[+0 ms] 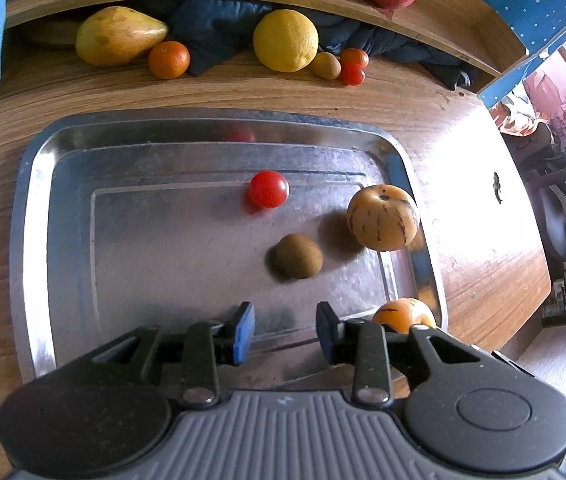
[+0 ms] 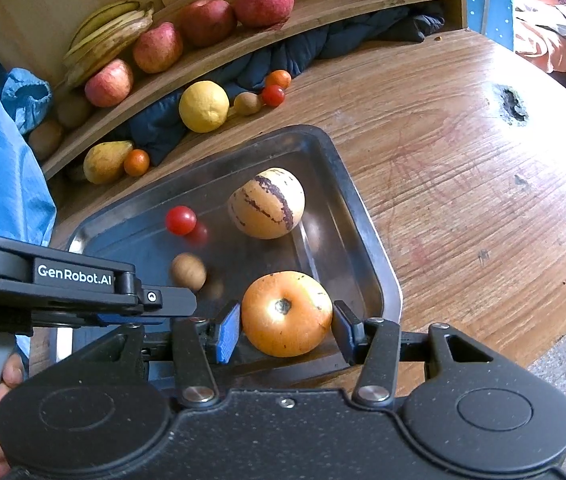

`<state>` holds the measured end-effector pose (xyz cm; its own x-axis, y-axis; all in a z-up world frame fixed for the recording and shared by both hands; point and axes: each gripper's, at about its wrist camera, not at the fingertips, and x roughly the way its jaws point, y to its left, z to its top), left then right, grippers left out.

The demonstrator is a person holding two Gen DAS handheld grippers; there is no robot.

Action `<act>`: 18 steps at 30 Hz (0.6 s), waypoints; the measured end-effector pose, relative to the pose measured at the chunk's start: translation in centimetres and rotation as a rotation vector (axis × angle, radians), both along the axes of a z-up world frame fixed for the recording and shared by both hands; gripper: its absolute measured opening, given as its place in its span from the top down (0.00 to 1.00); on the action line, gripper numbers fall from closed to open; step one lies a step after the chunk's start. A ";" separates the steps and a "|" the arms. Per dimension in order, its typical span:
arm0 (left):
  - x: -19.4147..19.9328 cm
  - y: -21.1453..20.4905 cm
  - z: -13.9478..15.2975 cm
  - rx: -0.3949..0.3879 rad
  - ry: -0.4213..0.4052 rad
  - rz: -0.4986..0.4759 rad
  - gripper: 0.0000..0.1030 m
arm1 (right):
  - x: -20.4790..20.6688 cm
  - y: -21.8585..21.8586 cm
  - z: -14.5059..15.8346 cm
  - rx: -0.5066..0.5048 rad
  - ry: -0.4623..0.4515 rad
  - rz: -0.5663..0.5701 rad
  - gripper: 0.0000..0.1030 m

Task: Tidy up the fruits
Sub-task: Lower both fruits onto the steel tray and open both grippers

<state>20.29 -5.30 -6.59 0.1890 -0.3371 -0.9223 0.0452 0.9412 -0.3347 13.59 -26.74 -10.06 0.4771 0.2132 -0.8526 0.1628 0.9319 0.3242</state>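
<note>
Fruits lay in two groups: four on a steel tray (image 1: 31, 216) and the rest along the back edge of the wooden table (image 2: 463, 184) and on the shelf (image 2: 323, 4) above it. On the tray, a cherry tomato (image 1: 269, 189) sat near the middle, a brown kiwi (image 1: 298, 256) just nearer the left gripper, and a striped pepino melon (image 1: 382, 217) against the right rim. An orange pepino (image 2: 286, 313) stood in the tray's near right corner, between the pads of the right gripper (image 2: 286, 330); both pads appeared to press on its sides, so the tongs gripped it. The left gripper (image 1: 285, 330) hovered over the near edge of the tray with its jaws apart and nothing between them. The left half of the tray floor was bare. At the table's back edge lay a mango (image 1: 119, 35), a small tangerine (image 1: 168, 60) touching it, and a lemon (image 1: 285, 40), in front of a dark cloth (image 1: 211, 24). Apples (image 2: 109, 83) and bananas (image 2: 107, 36) occupied the shelf. The table surface right of the tray was open up to its rounded edge.
</note>
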 end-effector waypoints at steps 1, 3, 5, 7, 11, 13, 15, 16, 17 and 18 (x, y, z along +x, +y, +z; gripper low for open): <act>-0.2 0.1 0.1 0.000 -0.002 0.002 0.58 | -0.1 0.0 0.1 -0.002 -0.003 0.001 0.50; -0.6 0.3 0.4 0.003 -0.010 0.008 0.53 | -0.4 0.1 0.4 -0.002 -0.011 0.003 0.50; -1.1 0.5 0.8 0.004 -0.021 0.014 0.46 | -0.7 0.2 0.6 -0.004 -0.017 0.006 0.49; -1.6 1.0 1.3 0.007 -0.032 0.023 0.43 | -1.1 0.3 0.8 -0.006 -0.024 0.009 0.46; -2.9 2.0 2.1 0.018 -0.050 0.045 0.33 | -2.0 0.5 1.3 -0.008 -0.041 0.018 0.41; -3.5 2.6 2.5 0.027 -0.059 0.057 0.28 | -2.5 0.7 1.6 -0.008 -0.051 0.022 0.38; -4.3 3.3 2.9 0.040 -0.067 0.068 0.22 | -3.0 0.9 1.9 -0.006 -0.064 0.026 0.33; -4.6 3.6 3.1 0.046 -0.072 0.071 0.18 | -3.3 0.9 2.1 -0.006 -0.069 0.028 0.31; -5.0 4.0 3.2 0.053 -0.076 0.073 0.15 | -3.5 1.0 2.2 -0.005 -0.073 0.030 0.30; -5.4 4.3 3.4 0.060 -0.079 0.075 0.14 | -3.7 1.1 2.4 -0.001 -0.077 0.033 0.28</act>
